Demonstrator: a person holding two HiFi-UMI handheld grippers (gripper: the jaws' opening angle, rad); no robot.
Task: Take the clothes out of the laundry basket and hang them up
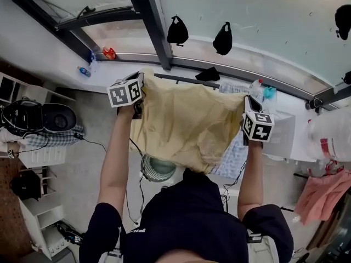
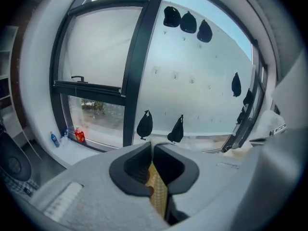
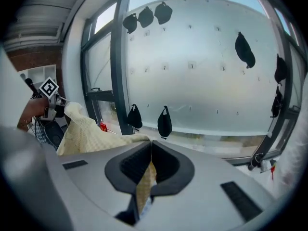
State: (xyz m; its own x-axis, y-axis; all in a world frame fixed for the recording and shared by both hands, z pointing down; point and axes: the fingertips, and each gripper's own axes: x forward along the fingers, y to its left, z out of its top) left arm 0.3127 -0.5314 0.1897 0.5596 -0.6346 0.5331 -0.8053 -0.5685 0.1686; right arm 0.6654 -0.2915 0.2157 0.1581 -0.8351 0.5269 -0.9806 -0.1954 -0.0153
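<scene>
Both left tool (image 2: 153, 148) and right tool (image 3: 151, 147) clamp yellow cloth (image 1: 186, 125), stretched sideways.

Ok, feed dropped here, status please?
Left gripper shut on yellow cloth corner. Right gripper likewise. Yellow cloth spread between them. Nothing seen blocking.

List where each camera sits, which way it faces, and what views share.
Head view: on the person's head, looking steeply down at the yellow cloth; arms, torso show.
Left gripper view: on the left gripper, facing the frosted window; jaws shut on cloth.
Right gripper view: on the right gripper, facing that window; jaws likewise.
All share cloth and window.
</scene>
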